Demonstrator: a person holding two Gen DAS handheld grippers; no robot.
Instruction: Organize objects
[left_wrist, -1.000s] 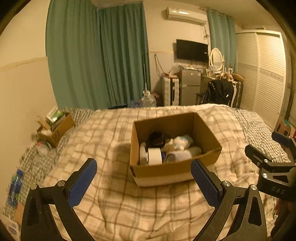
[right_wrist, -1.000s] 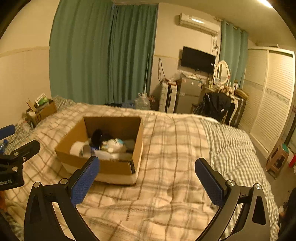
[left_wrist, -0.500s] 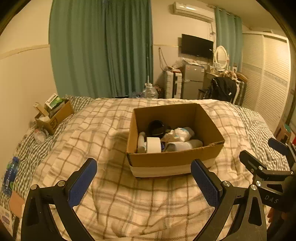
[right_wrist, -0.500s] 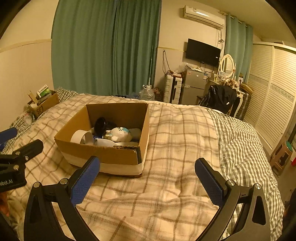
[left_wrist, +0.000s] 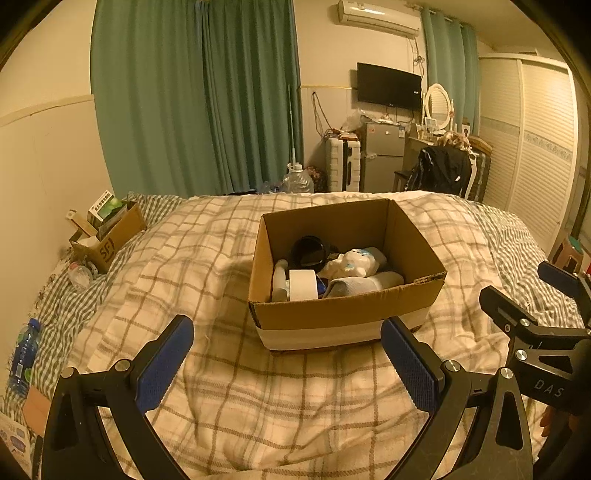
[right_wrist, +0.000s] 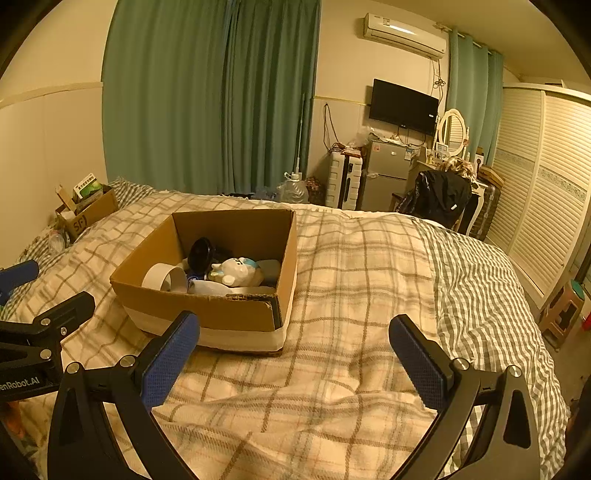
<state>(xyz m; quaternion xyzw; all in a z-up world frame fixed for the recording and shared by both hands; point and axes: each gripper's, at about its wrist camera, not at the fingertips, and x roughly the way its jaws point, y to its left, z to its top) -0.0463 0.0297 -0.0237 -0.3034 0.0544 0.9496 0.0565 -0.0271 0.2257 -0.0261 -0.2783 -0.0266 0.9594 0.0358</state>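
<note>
Left wrist view: left gripper (left_wrist: 286, 354) spread wide, empty, above plaid blanket (left_wrist: 229, 398); right gripper (right_wrist: 293, 350) likewise released, empty. Cardboard box (left_wrist: 343, 314) just ahead, bare bedding right of it.

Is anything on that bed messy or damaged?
The cardboard box has a torn, frayed near rim, and its contents, a tape roll and a white plush toy among them, lie jumbled. A water bottle lies at the bed's edge.

Left tool (left_wrist: 286, 356) and right tool (right_wrist: 293, 349) hover side by side, jaws spread wide.
</note>
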